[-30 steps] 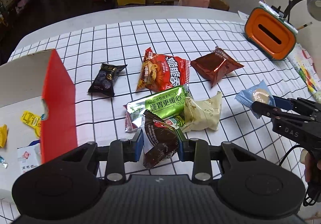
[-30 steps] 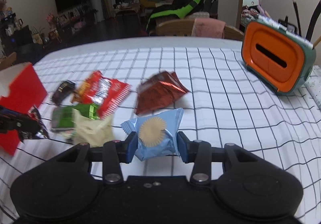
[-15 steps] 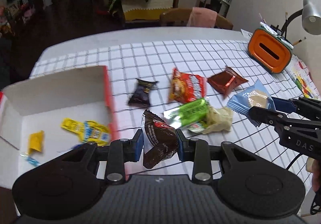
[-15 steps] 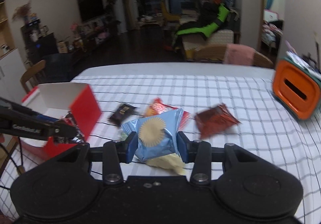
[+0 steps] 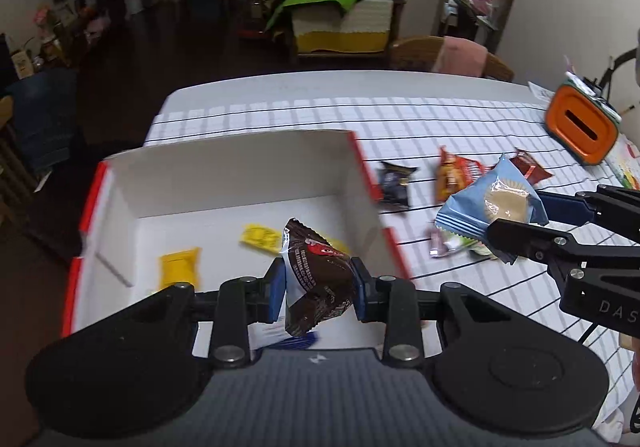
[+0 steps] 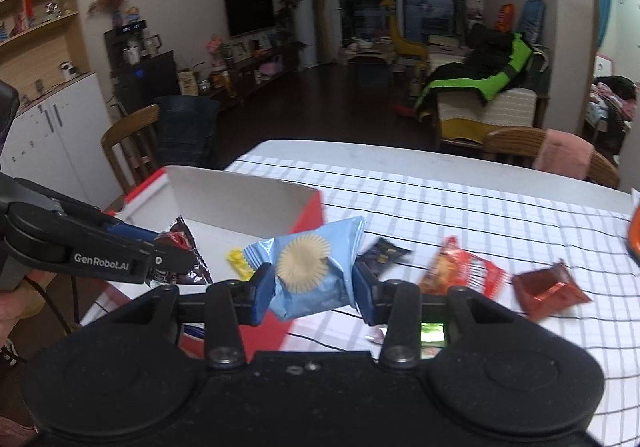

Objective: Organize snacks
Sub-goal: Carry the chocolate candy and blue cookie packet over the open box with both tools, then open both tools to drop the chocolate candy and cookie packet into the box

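**A:** Two grippers, both loaded. Biggest thing first: the table (image 5: 400, 103) with the checked cloth is carrying everything, and the white box (image 5: 240, 171) with red outer walls is sitting open at its left end.

**B:** What's lying in the box?

**A:** Couple of yellow packets (image 5: 178, 267) are lying on its floor. Out on the cloth, an orange-and-green holder (image 5: 580, 131) is standing far right, and loose snacks are lying between it and the box: a red-orange bag (image 6: 460, 271), a dark red foil pack (image 6: 548, 291), a small black packet (image 5: 394, 183).

**B:** And the grippers?

**A:** Left gripper (image 5: 318, 287) is pinching a brown snack pack (image 5: 316, 279) between its blue pads, narrow gap, hanging over the box's near part. Right gripper (image 6: 310, 289) is squeezing a light blue cookie pack (image 6: 312, 271) the same way, hovering above the cloth just beside the box's right wall.

**B:** Touching each other?

**A:** Nope, the two are sitting near each other but apart. Far side's blurry.
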Demonstrator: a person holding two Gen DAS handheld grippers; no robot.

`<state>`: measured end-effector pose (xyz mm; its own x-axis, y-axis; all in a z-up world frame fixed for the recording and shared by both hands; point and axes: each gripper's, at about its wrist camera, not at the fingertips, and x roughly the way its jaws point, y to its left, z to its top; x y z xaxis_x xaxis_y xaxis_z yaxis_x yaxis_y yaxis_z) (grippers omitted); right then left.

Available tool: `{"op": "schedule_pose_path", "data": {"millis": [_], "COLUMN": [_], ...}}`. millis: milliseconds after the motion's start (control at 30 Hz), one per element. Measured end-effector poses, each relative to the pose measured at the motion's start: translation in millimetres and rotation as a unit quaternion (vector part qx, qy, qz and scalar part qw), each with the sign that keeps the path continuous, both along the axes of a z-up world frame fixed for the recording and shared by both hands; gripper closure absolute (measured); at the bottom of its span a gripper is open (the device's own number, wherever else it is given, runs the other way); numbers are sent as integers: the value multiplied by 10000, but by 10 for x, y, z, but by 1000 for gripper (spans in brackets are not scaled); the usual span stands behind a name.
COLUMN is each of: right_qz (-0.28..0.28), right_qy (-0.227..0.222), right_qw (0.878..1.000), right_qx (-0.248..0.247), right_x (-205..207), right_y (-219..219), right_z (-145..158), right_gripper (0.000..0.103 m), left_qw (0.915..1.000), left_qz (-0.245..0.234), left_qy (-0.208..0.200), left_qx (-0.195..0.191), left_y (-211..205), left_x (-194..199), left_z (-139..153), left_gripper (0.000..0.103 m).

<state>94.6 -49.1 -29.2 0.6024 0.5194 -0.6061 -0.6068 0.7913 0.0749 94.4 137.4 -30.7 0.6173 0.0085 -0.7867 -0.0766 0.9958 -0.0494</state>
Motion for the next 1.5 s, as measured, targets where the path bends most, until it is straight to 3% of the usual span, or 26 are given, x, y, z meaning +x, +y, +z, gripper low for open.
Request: {"op": "schedule_pose_path", "data": {"millis": [300,733,1200,1500], "right_qz": [230,322,532,560], "right_qy": [160,869,1348,1516], "right_qw": [9993,9934,9800,9770], "right_qx": [-236,-674,-1365,-1394], "right_x": [78,322,473,494], "right_y": [662,1384,1737,1721], "right_z": [-158,-541,-884,-905], "right_gripper": [62,62,62,62], "left_qw": [9995,9967,9876,9817], "left_qz": [267,310,-140,-382], "left_qy": [108,622,1348,1571], "left_qx": [145,411,788,1006], "left_y": [559,1024,928,827], "left_x": [-61,197,414,443], "left_z": [-90,-385,-705,-755], "left_gripper": [71,71,71,70]}}
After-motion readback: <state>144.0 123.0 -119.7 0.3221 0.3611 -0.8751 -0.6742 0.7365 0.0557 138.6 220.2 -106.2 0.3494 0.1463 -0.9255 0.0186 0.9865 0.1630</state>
